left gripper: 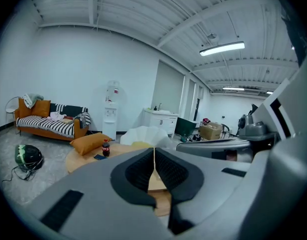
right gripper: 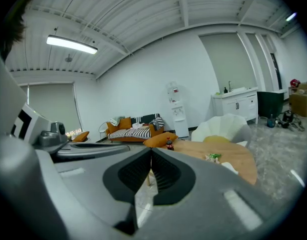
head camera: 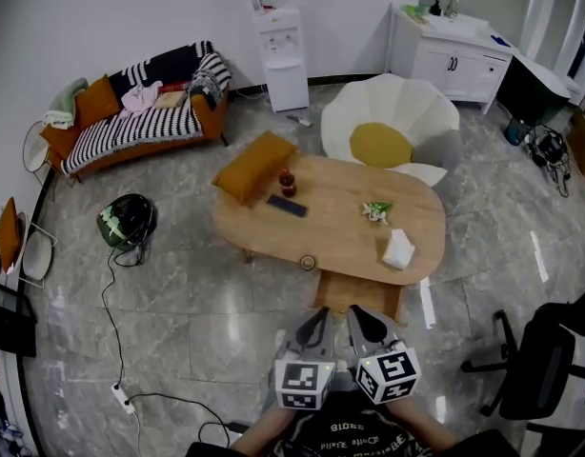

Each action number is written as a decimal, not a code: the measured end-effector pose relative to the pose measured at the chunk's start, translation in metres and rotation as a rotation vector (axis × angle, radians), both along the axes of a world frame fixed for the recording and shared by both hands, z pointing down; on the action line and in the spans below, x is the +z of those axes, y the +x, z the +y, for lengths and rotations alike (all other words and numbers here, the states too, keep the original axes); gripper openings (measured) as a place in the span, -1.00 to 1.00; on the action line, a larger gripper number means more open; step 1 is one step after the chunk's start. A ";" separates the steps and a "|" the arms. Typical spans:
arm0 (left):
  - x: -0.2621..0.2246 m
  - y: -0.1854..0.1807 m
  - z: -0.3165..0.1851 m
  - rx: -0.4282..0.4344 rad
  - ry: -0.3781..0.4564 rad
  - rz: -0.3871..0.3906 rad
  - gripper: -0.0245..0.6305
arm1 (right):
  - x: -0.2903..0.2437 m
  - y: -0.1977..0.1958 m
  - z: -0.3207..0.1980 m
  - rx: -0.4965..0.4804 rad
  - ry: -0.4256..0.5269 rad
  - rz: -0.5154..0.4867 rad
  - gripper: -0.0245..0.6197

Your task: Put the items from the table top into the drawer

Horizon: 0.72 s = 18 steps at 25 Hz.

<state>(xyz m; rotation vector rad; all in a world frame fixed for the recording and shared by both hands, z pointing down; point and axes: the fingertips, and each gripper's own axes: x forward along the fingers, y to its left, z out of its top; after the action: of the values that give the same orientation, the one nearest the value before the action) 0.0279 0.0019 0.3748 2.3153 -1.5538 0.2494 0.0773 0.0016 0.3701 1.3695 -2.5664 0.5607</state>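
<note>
A light wooden oval table (head camera: 340,241) carries an orange cushion (head camera: 253,165), a small cola bottle (head camera: 287,181), a dark flat rectangle (head camera: 287,206), a green packet (head camera: 376,210) and a white folded cloth (head camera: 399,249). A wooden drawer (head camera: 354,293) juts out under the table's near edge. My left gripper (head camera: 323,316) and right gripper (head camera: 355,314) hang side by side above the floor, short of the drawer, both shut and empty. From the left gripper (left gripper: 154,151) the bottle (left gripper: 106,148) shows to the left. Past the right gripper (right gripper: 151,151) the packet (right gripper: 212,157) shows to the right.
A white and yellow flower-shaped chair (head camera: 393,127) stands behind the table. A striped sofa (head camera: 140,112) and a water dispenser (head camera: 283,55) line the far wall. A green and black bag (head camera: 126,222) with a trailing cable lies on the floor at left. A black office chair (head camera: 545,360) stands at right.
</note>
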 end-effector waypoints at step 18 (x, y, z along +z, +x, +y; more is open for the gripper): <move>0.041 -0.041 -0.100 0.102 -0.079 0.000 -0.87 | 0.035 -0.044 -0.094 0.019 -0.069 0.093 -0.90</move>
<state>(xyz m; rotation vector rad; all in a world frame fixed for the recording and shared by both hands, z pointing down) -0.0131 -0.0983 0.4159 2.3356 -1.4016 0.3300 0.0337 -0.0926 0.4054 1.3649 -2.4403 0.5688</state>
